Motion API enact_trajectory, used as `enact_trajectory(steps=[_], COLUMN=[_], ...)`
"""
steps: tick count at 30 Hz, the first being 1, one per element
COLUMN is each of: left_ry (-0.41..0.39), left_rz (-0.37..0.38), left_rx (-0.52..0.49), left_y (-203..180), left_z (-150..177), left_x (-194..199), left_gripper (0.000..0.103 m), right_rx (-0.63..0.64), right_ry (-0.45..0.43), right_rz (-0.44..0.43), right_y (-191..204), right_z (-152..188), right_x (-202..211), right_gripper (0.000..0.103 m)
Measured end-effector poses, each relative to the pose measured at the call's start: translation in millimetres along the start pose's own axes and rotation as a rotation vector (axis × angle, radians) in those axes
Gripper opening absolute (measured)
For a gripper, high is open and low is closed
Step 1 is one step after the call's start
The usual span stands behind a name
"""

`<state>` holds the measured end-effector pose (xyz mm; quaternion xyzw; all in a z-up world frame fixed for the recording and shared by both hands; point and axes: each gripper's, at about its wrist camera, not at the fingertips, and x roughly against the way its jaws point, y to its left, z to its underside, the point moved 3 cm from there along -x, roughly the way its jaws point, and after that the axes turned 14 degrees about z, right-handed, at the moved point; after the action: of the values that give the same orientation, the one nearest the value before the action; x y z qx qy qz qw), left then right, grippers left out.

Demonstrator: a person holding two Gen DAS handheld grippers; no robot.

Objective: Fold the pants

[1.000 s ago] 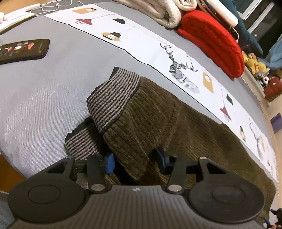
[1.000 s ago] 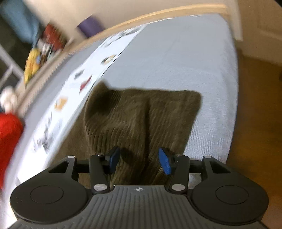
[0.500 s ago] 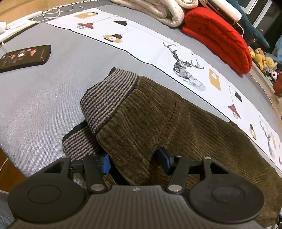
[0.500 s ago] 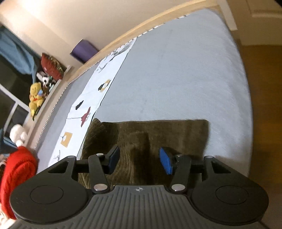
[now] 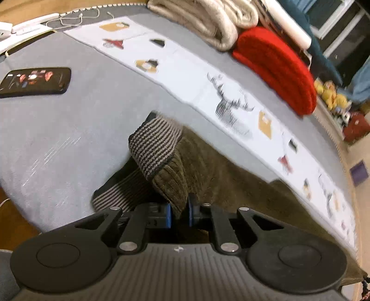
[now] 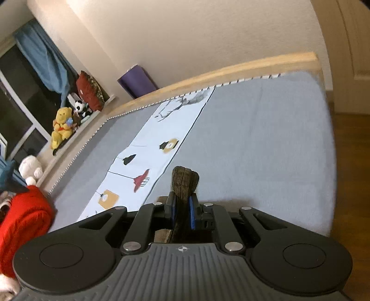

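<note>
Olive corduroy pants lie across the grey bed, their grey-and-black striped waistband turned up at the near left end. My left gripper is shut on a pinched fold of the corduroy just below that waistband. In the right wrist view my right gripper is shut on the pants, a bunched tuft of corduroy standing up between the blue pads above the bed. The rest of the pants is hidden below the right gripper.
A black phone lies on the grey bedspread at the left. A white printed runner crosses the bed. A red cushion and folded beige blanket sit at the back. Stuffed toys line the window ledge.
Both grippers went from open around the corduroy to shut on it. The right gripper has risen, lifting its pinch of fabric off the bed; the left has risen a little too.
</note>
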<state>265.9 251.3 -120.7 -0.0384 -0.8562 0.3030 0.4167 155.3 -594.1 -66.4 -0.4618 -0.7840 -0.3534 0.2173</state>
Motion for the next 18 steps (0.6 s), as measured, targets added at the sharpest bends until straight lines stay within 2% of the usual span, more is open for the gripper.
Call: enact_trajectory(steps=[3, 5, 7, 9, 12, 16, 18], left_ry=[0.071, 0.077, 0.069, 0.053, 0.034, 0.014, 0.018], left_rz=[-0.052, -0.062, -0.055, -0.032, -0.008, -0.056, -0.062], left_rx=[0.015, -0.005, -0.018, -0.010, 0.019, -0.007, -0.017], left_y=[11.2, 10.5, 9.0, 9.0, 9.5, 7.0, 10.2], left_z=[8.6, 10.5, 10.6, 10.6, 8.1, 8.9, 11.2], left_x=[-14.1, -15.3, -9.8, -2.2, 9.4, 20.0, 21.5], left_gripper=[0.015, 0.015, 0.015, 0.014, 0.013, 0.009, 0.009], right_rx=[0.052, 0.105, 0.099, 0.096, -0.006, 0.052, 0.070], right_ry=[0.073, 0.116, 0.040, 0.038, 0.080, 0.051, 0.046], right_rz=[0.076, 0.170, 0.144, 0.154, 0.104, 0.034, 0.029], right_y=[-34.5, -53.8, -58.5, -54.2, -55.3, -38.3, -40.3], right_z=[25.7, 53.9, 69.3, 69.4, 45.4, 20.4, 18.4], right_x=[-22.4, -47.7, -45.2, -44.2, -36.6, -14.1, -11.0], right_gripper=[0.011, 0.011, 0.010, 0.010, 0.010, 0.010, 0.010])
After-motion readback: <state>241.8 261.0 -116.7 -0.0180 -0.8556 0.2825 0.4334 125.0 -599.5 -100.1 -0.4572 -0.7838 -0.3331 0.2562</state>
